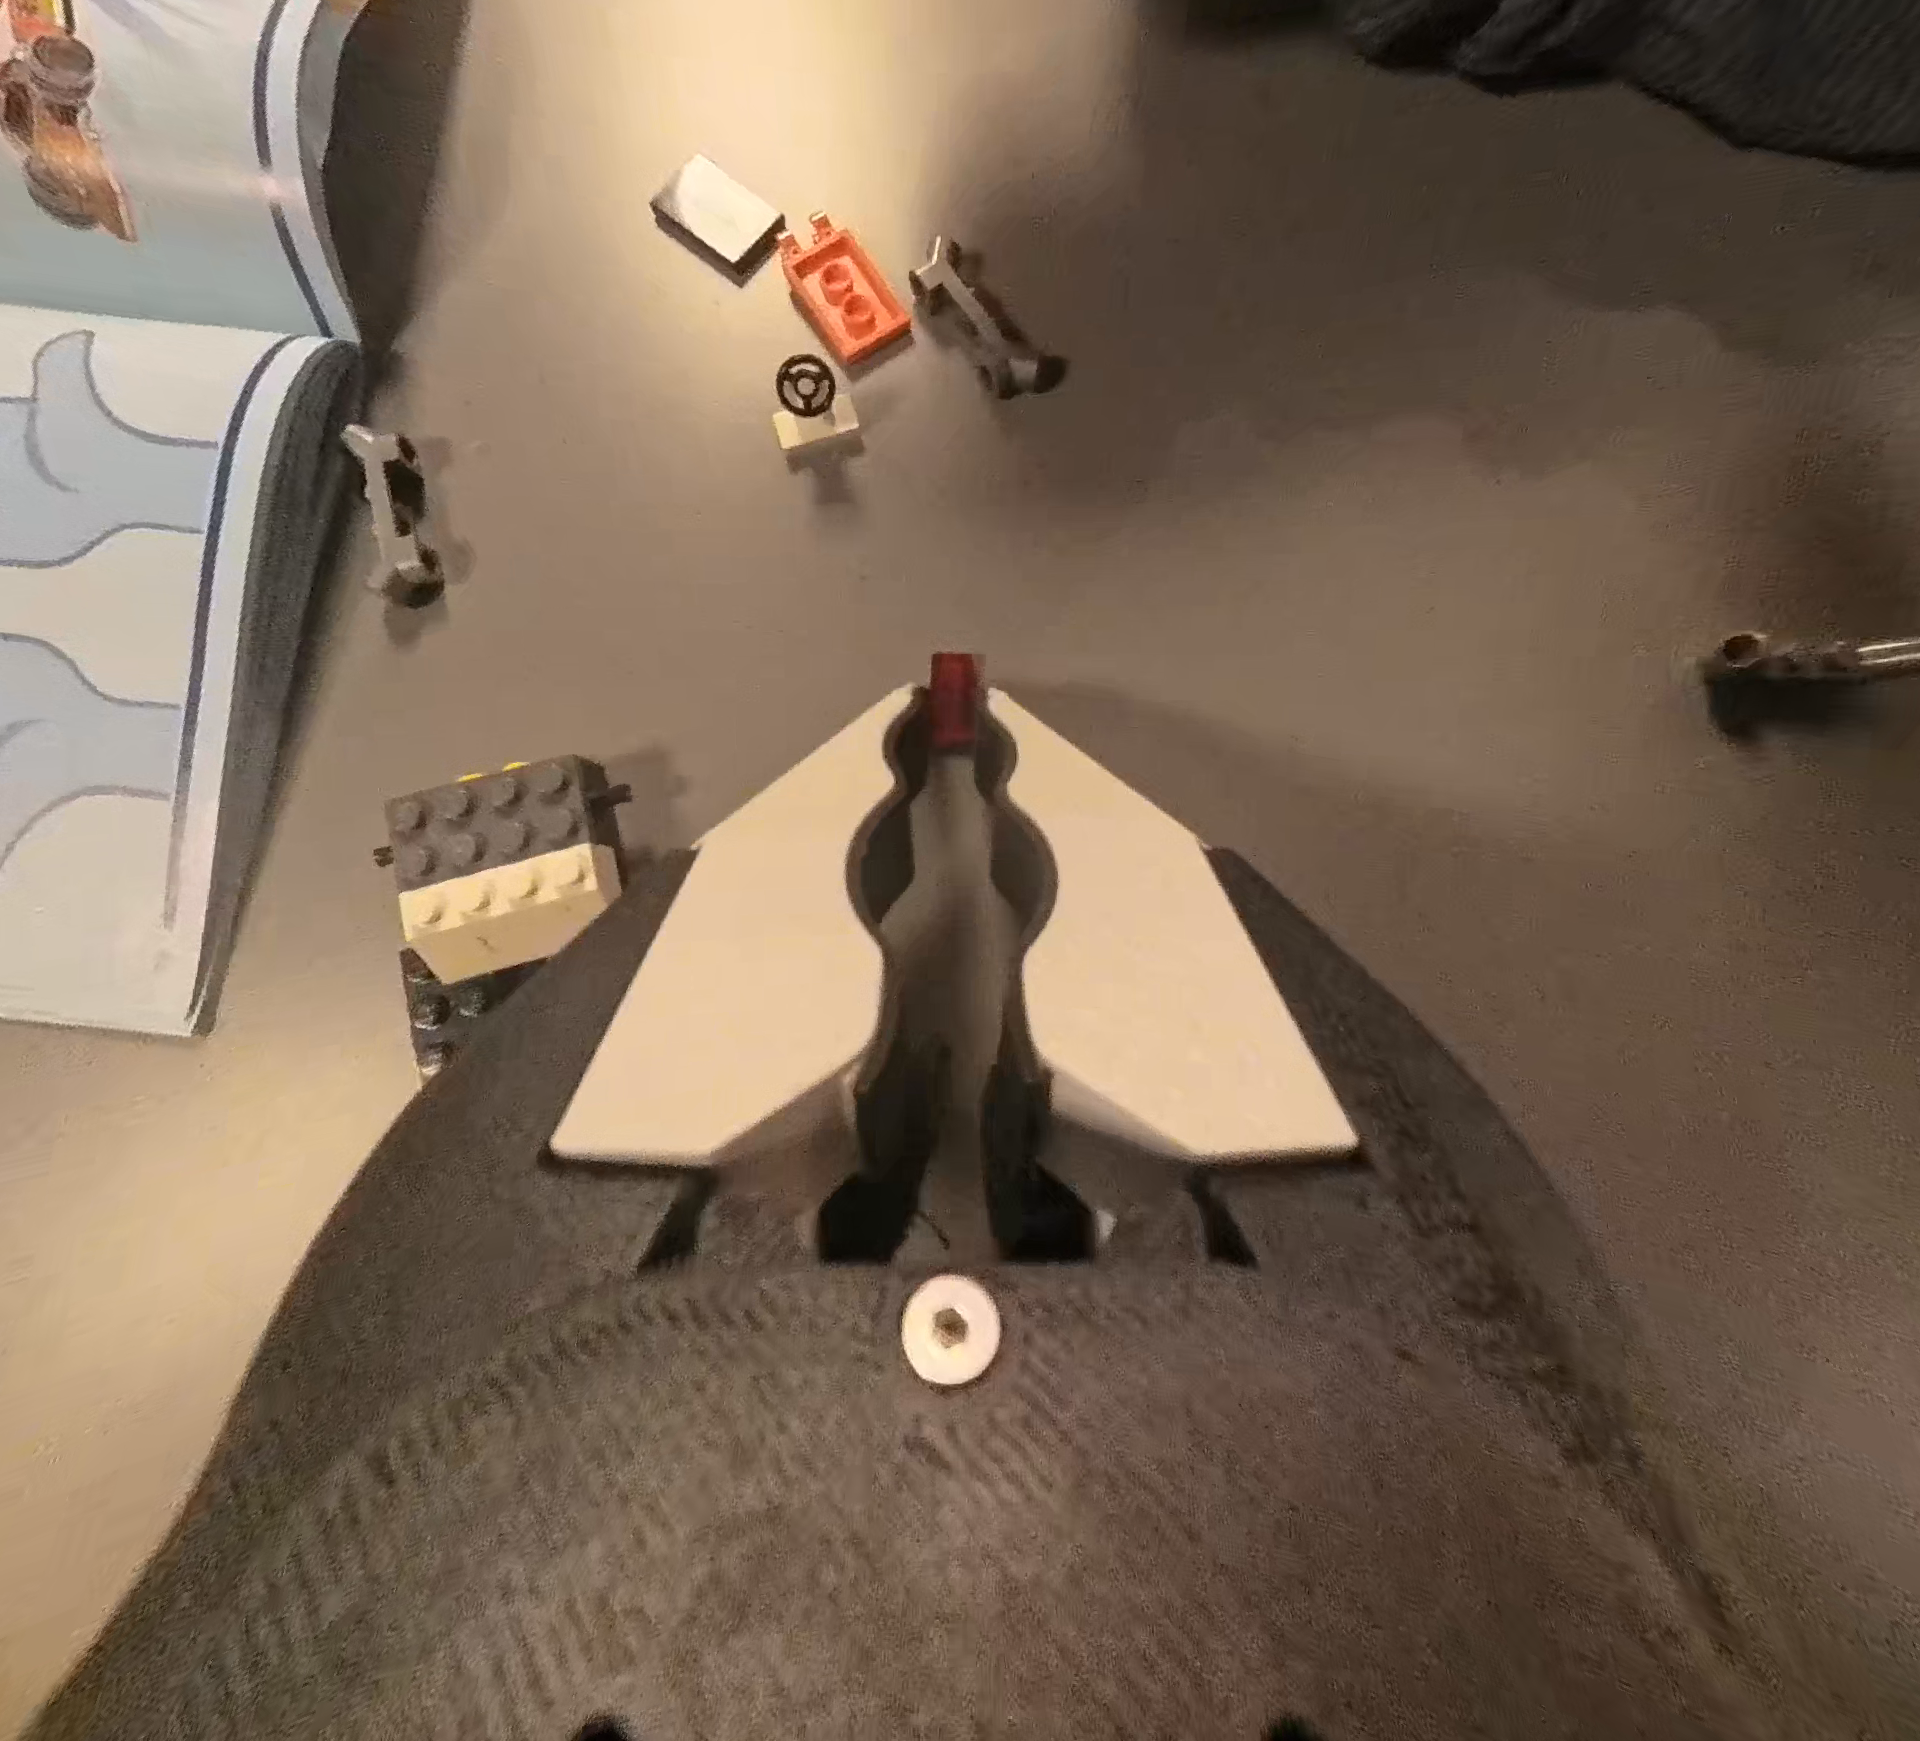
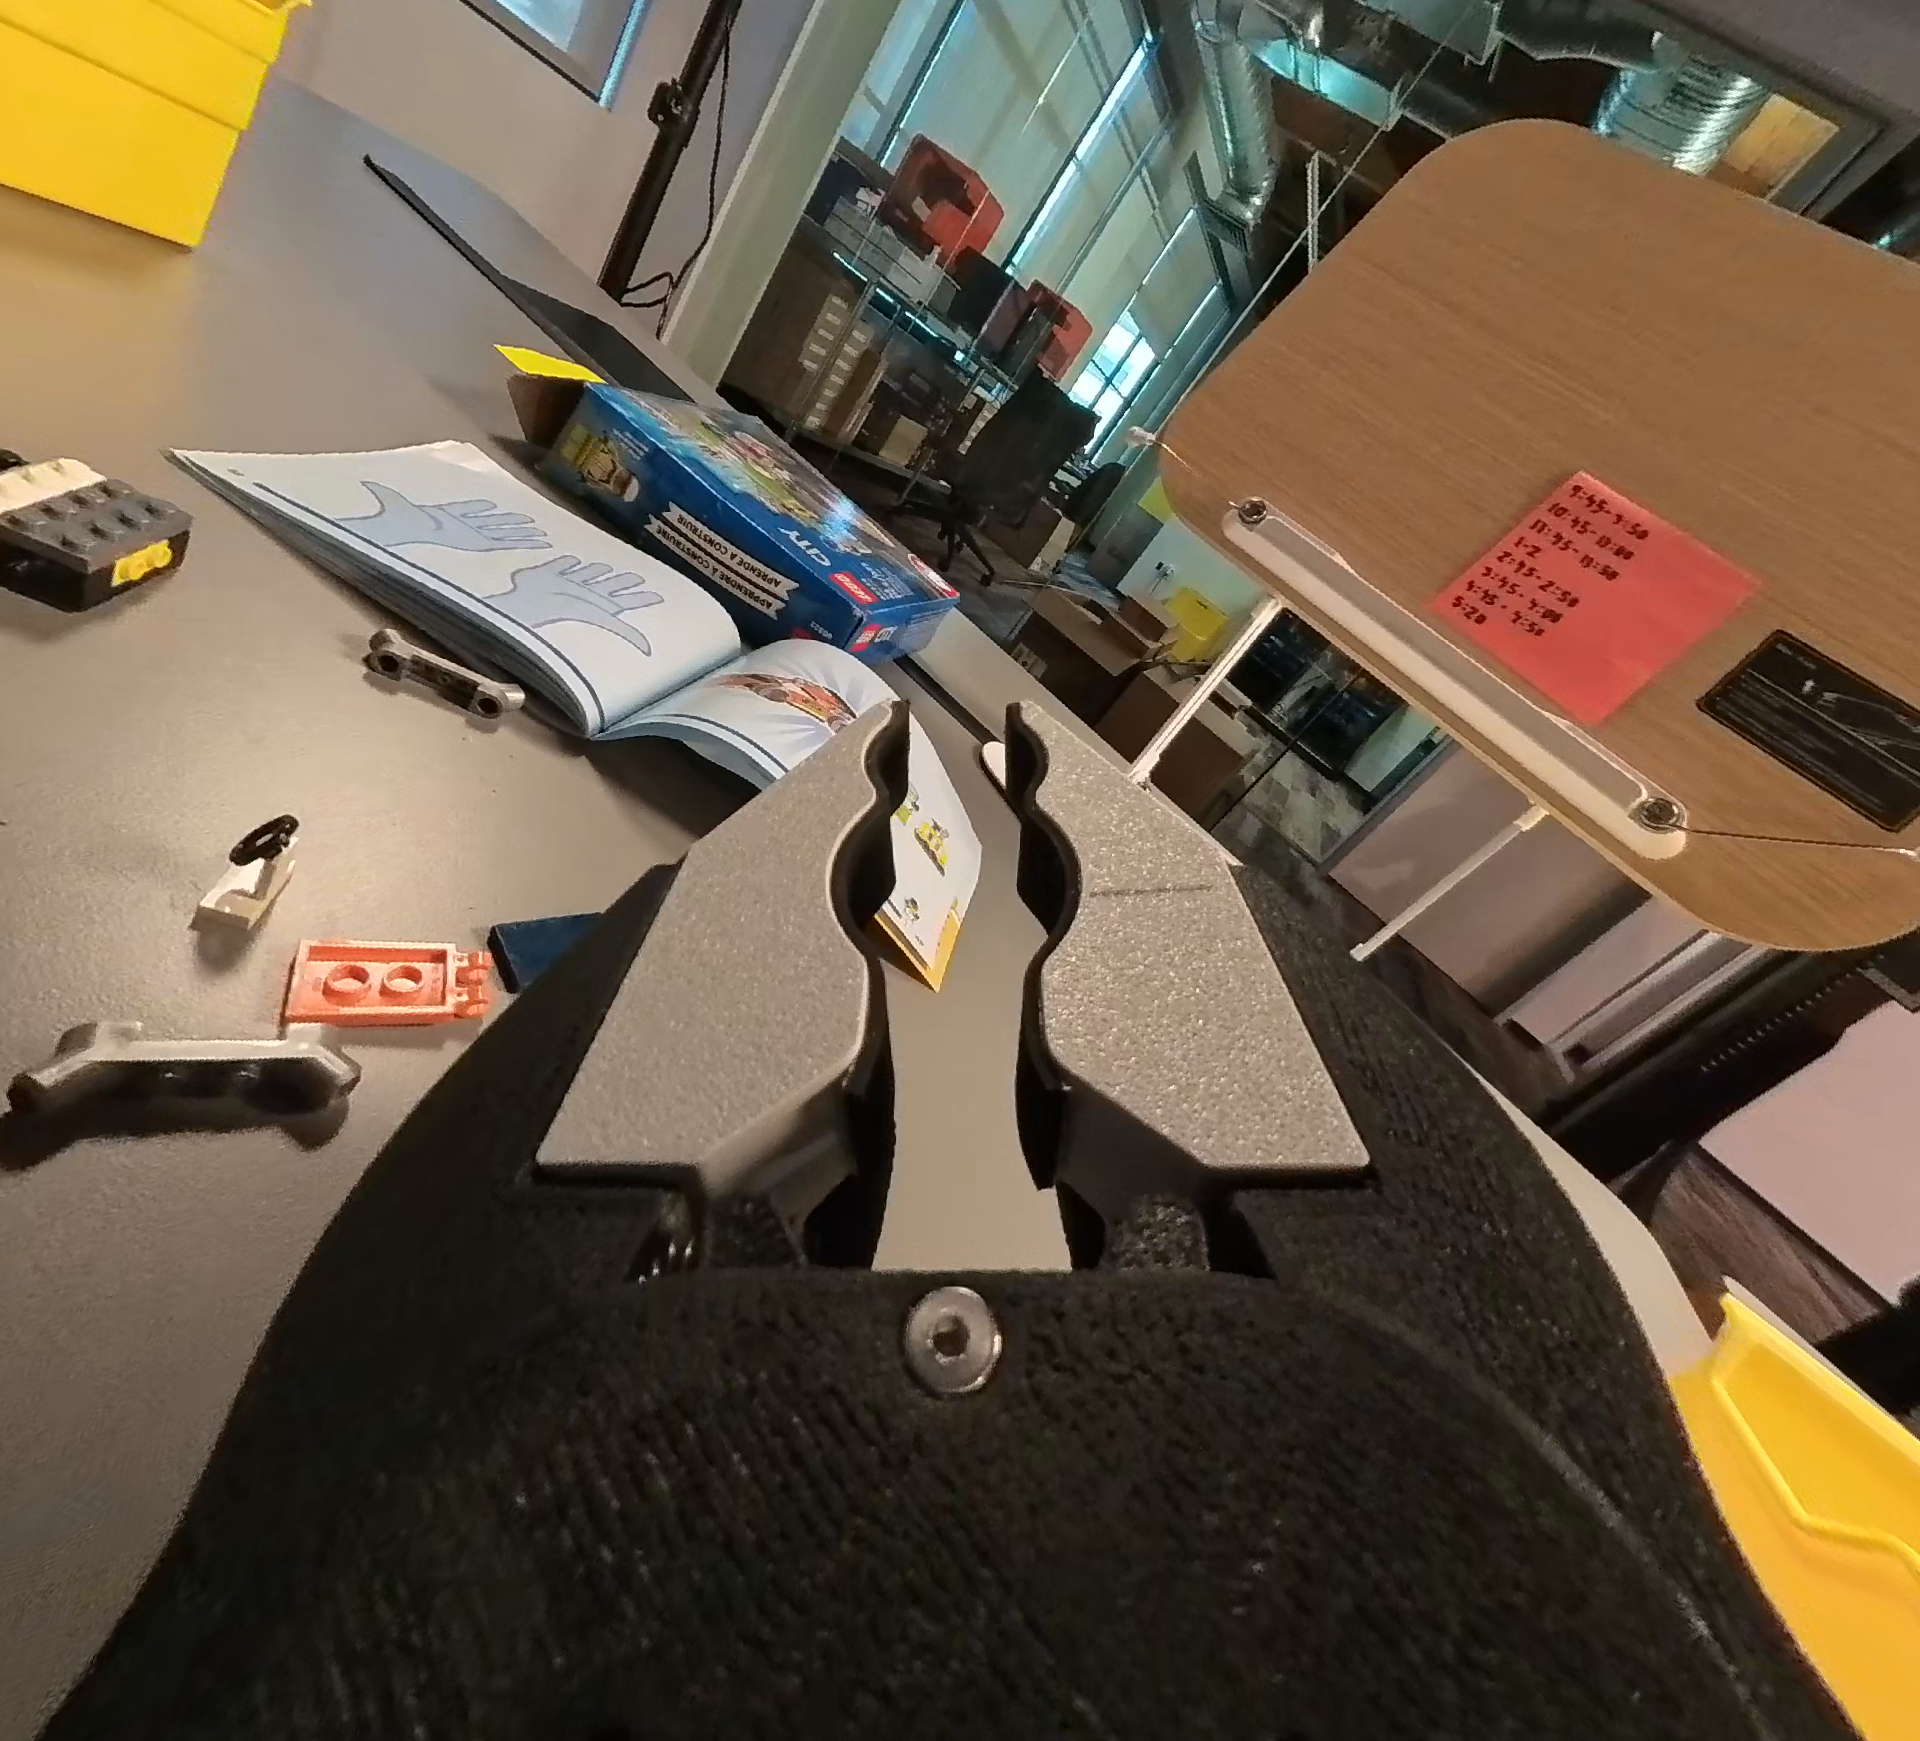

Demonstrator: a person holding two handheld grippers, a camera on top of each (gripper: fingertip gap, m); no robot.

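Over the grey tabletop, the left gripper pinches a small dark red toy brick between its white fingertips. Close on its left sits a block of grey and white studded bricks. Off to the side, the right gripper has its grey fingers a little apart with nothing between them, by an open pale blue paper booklet.

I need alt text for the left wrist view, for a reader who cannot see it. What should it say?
The left hand-held gripper pinches a small dark red piece between its white fingertips above a grey table. Beyond lie loose toy bricks, including a salmon plate and a steering wheel piece; an open booklet lies at left.
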